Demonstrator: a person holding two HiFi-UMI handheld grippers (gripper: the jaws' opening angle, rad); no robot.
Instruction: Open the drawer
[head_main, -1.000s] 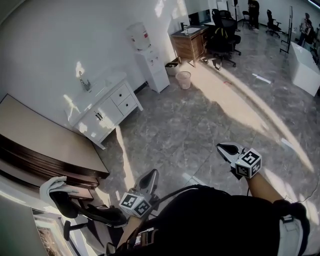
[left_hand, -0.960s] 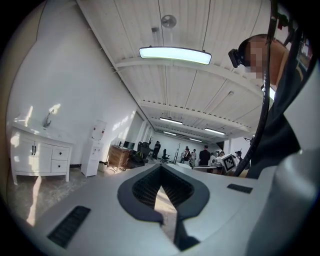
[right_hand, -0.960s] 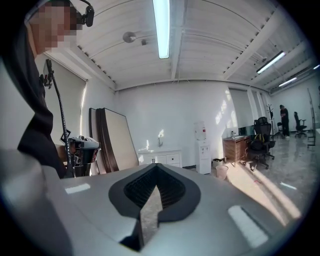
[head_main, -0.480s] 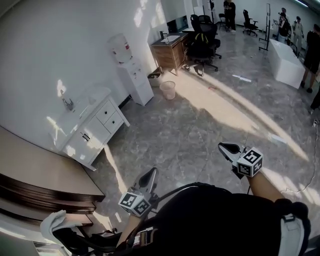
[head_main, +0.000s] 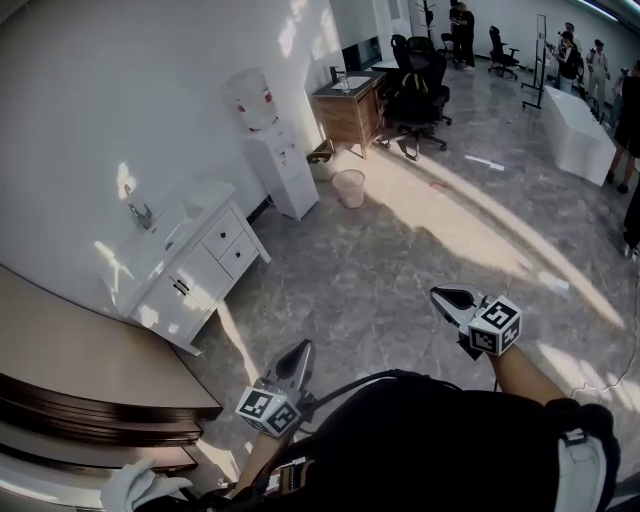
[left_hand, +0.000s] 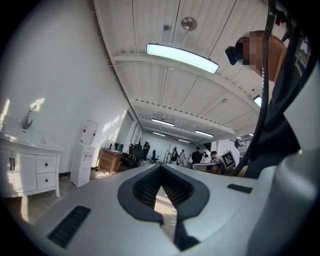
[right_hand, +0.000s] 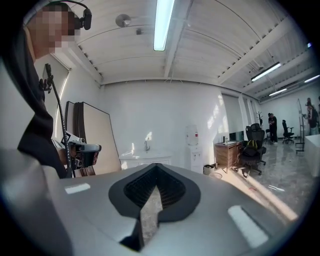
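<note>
Both grippers are just carried out front, pointing roughly level, so I'd call this the walk-up, not the pull. The left gripper (head_main: 297, 355) and right gripper (head_main: 452, 297) each have their fingers together with nothing between them. The drawer (head_main: 222, 238) sits shut in the white sink cabinet (head_main: 200, 270) by the wall, well apart from both. I can't tell what's in the wastebasket (head_main: 350, 187) near the water dispenser (head_main: 283, 165).
</note>
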